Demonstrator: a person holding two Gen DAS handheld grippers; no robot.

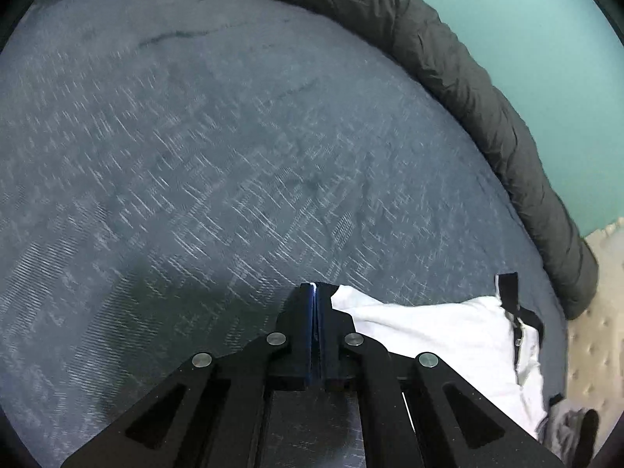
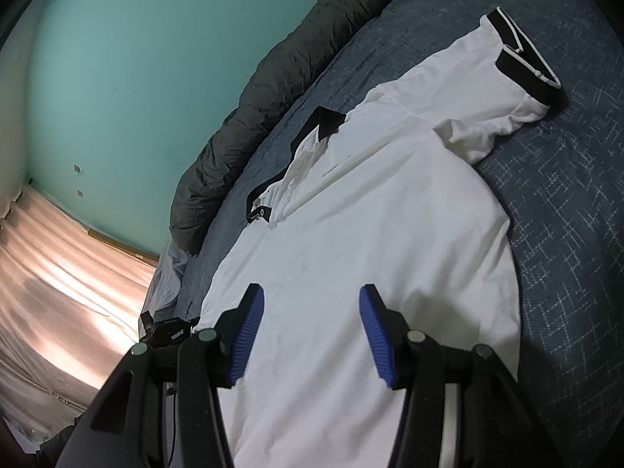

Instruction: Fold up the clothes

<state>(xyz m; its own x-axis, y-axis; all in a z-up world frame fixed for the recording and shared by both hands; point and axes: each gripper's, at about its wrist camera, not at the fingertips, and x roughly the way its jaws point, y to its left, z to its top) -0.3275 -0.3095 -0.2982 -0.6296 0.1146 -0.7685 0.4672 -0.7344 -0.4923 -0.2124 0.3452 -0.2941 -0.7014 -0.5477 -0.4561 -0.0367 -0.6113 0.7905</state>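
Observation:
A white polo shirt [image 2: 382, 226] with a black collar [image 2: 327, 121] and black sleeve cuffs [image 2: 522, 58] lies spread on a blue patterned bedspread [image 2: 565, 202]. My right gripper [image 2: 310, 304] is open and empty, just above the shirt's lower body. My left gripper [image 1: 315, 288] is shut on a white edge of the shirt [image 1: 448, 335], which trails to the right over the bedspread [image 1: 195, 156]. What part of the shirt it pinches is hidden.
A rolled dark grey quilt [image 1: 448, 62] lies along the far edge of the bed, also in the right wrist view [image 2: 265, 89]. A teal wall [image 2: 136, 58] stands behind. A pink sheet [image 2: 58, 273] lies left of the bed.

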